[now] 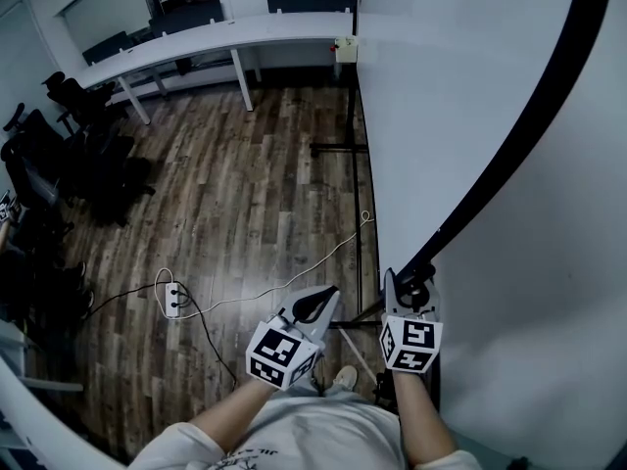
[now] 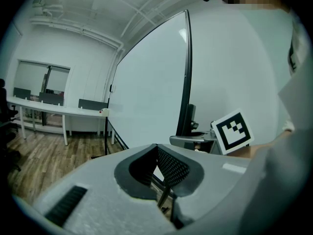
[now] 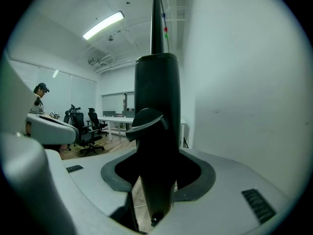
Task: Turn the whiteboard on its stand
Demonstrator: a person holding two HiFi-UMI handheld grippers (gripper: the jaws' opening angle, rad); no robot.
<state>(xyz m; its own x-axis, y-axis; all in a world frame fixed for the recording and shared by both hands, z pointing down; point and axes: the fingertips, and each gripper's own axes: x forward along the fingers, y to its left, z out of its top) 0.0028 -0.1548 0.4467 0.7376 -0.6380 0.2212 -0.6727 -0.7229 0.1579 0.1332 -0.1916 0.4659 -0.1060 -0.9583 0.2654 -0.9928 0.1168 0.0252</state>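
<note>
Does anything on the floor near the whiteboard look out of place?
Yes. A power strip and a white cable lie loose across the wooden floor. The cable reaches the whiteboard stand at floor level, where it might snag during the turn.

Flat white whiteboard panel (image 1: 460,86), black edge frame (image 1: 534,130); brown wood-grain plank floor (image 1: 245,194); office chairs (image 1: 69,101) apparently black.

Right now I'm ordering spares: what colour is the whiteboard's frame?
Black frame; the head view shows it best.
</note>
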